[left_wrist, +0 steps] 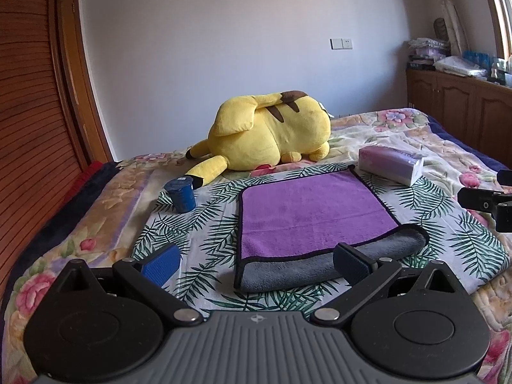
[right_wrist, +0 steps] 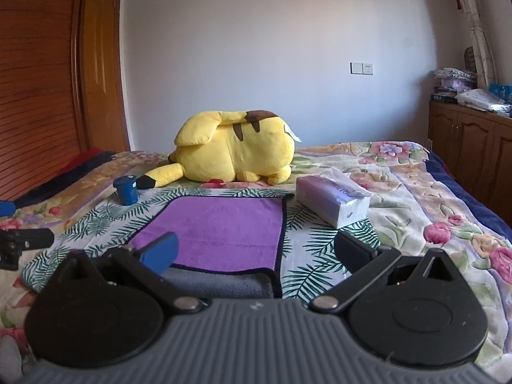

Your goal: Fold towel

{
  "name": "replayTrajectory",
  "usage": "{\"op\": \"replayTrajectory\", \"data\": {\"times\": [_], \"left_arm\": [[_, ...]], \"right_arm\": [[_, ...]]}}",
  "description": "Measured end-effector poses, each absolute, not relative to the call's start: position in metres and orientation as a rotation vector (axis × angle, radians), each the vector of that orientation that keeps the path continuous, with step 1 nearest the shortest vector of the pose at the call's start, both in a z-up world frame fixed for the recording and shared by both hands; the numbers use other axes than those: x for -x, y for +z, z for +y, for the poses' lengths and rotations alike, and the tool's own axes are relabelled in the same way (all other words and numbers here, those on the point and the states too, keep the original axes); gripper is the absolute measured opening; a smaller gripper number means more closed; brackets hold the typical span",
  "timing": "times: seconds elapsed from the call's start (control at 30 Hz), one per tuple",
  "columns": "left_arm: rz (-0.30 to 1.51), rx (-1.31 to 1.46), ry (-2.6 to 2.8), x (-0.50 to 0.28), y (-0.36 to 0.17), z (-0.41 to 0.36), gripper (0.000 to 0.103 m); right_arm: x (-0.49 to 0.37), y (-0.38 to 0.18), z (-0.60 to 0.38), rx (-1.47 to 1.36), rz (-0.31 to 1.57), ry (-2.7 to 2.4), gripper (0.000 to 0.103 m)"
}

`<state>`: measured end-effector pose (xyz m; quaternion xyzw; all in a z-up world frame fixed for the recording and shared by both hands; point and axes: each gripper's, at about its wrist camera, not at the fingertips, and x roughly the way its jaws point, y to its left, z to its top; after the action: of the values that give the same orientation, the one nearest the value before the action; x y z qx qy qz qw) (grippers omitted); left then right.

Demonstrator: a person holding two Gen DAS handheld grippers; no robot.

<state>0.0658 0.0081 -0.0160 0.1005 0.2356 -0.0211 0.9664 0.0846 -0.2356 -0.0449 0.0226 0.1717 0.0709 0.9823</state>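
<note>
A purple towel point(left_wrist: 315, 209) with a black hem lies flat on a leaf-print cloth point(left_wrist: 204, 224) on the bed. Its near edge is turned over and shows the grey underside point(left_wrist: 288, 270). My left gripper point(left_wrist: 256, 264) is open and empty, just in front of the near left part of the towel. In the right wrist view the towel point(right_wrist: 224, 233) lies ahead, and my right gripper point(right_wrist: 256, 249) is open and empty over its near right corner. The right gripper also shows at the right edge of the left wrist view point(left_wrist: 486, 204).
A yellow plush toy point(left_wrist: 268, 134) lies behind the towel. A blue cup point(left_wrist: 180, 195) stands to the towel's left, and a tissue pack point(left_wrist: 390, 164) lies at its far right. A wooden wardrobe point(left_wrist: 32, 96) stands left, and cabinets point(left_wrist: 460, 108) stand right.
</note>
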Motion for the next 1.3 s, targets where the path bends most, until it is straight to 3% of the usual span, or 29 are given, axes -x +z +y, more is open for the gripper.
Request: {"op": "replayTrajectory", "data": {"times": [1.3], "left_arm": [[0.682, -0.222, -0.087, -0.183, -0.075, 0.034, 0.103]], "right_arm": [[-0.171, -0.086, -0.224, -0.021, 0.510, 0.185, 0.102]]}}
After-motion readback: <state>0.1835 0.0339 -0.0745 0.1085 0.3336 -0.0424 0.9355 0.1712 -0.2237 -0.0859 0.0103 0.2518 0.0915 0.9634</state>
